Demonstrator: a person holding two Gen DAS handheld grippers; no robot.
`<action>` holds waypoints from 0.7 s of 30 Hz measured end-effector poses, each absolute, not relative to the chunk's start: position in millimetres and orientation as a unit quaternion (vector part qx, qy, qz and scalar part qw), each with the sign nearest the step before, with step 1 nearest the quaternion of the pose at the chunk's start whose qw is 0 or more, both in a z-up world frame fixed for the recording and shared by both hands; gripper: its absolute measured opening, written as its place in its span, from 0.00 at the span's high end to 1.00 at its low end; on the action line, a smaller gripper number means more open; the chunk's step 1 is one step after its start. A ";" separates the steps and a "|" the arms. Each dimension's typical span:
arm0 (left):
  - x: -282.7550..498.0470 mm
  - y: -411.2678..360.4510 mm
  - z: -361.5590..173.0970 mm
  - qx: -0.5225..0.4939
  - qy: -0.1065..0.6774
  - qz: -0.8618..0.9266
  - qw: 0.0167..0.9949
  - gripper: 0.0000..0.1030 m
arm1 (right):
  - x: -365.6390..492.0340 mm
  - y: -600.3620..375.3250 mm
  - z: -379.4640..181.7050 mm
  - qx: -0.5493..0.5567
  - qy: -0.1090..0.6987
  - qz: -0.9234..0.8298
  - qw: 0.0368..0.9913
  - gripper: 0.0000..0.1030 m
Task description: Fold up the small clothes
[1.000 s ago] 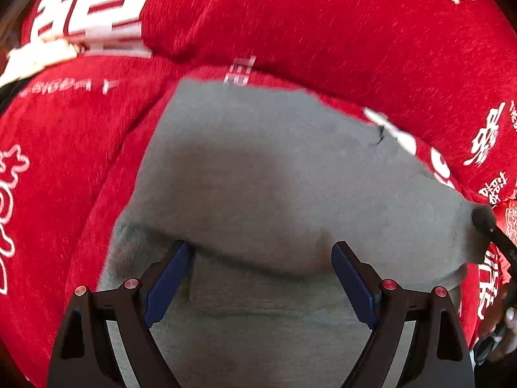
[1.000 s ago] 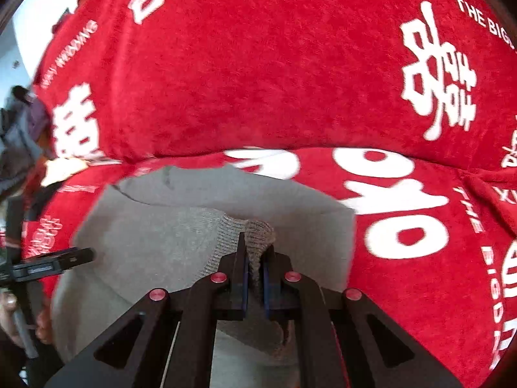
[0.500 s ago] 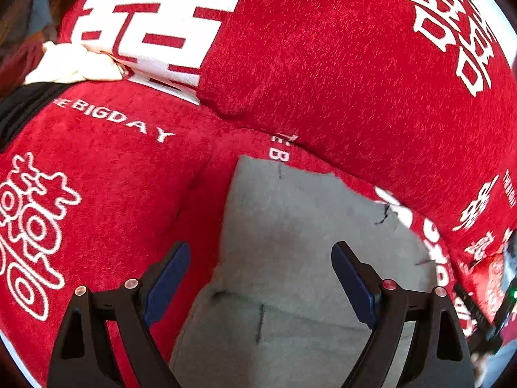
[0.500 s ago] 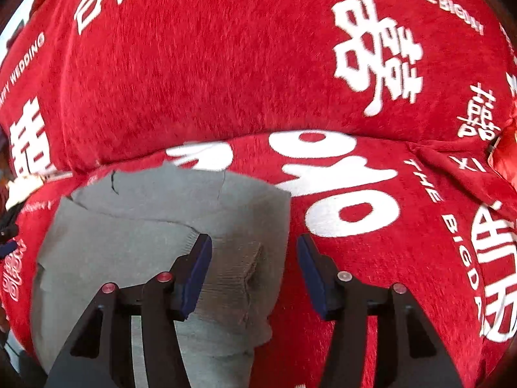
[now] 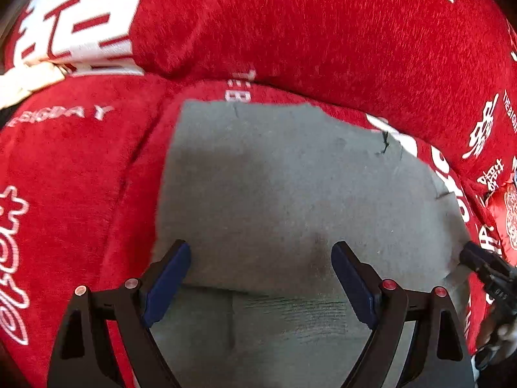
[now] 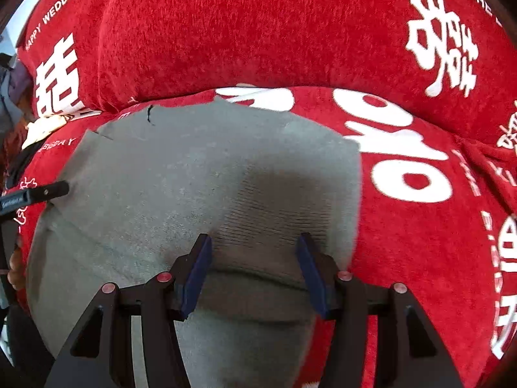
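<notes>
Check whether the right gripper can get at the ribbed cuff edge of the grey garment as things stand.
Probably yes. The right gripper is open, and its jaws straddle the ribbed cuff of the grey garment on the red cover; nothing lies between.

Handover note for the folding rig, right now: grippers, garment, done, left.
Left gripper: open, holding nothing, over the near part of the grey knit garment.
Right gripper: open, holding nothing, over the garment's ribbed right end.
Garment lies on the red printed cover, one layer already folded over, fold edge running across near both grippers.
Beige cloth sits far left, untouched.
Left: probably another fold or smoothing; I can't tell whether the final shape is reached.
</notes>
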State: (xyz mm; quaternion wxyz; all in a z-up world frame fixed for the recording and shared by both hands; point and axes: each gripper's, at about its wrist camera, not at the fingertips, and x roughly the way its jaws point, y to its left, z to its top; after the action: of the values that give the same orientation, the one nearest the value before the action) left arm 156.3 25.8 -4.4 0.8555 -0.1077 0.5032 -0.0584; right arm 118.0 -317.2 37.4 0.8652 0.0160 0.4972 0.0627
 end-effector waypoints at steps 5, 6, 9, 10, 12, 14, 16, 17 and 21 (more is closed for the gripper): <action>195.4 6.5 7.1 -0.144 0.495 -0.082 0.853 0.13 | 150.5 -280.9 42.3 0.005 0.498 0.076 0.864 0.33; 204.7 -0.3 4.0 -0.142 0.501 -0.085 0.850 0.13 | 159.9 -269.4 33.1 -0.005 0.512 0.081 0.855 0.34; 230.4 -16.7 -17.9 -0.074 0.527 -0.045 0.845 0.13 | 177.4 -255.2 3.7 -0.039 0.536 0.067 0.841 0.34; 235.8 -15.8 -28.7 -0.042 0.531 -0.029 0.846 0.13 | 176.8 -260.7 3.0 -0.036 0.519 0.063 0.852 0.33; 231.5 -15.4 -26.7 -0.020 0.501 -0.044 0.864 0.13 | 178.5 -283.2 1.7 -0.004 0.512 0.037 0.858 0.33; 229.2 -12.5 -26.1 -0.004 0.501 -0.045 0.864 0.13 | 177.3 -298.1 5.0 0.011 0.508 0.015 0.861 0.33; 223.9 -4.3 -19.5 -0.012 0.508 -0.017 0.861 0.13 | 172.9 -308.0 10.9 0.005 0.517 -0.029 0.855 0.33; 219.9 -0.2 -16.7 -0.027 0.508 -0.010 0.861 0.13 | 167.5 -311.0 16.1 0.019 0.512 -0.024 0.858 0.33; 176.3 -5.0 -6.6 -0.098 0.495 -0.041 0.862 0.13 | 134.9 -293.2 28.7 0.064 0.503 0.034 0.861 0.33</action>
State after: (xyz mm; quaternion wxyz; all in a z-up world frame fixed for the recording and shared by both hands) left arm 176.3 -5.0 -6.6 0.8624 -0.0981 0.4948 -0.0413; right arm 134.9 -293.2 28.7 0.8611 0.0637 0.5033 0.0345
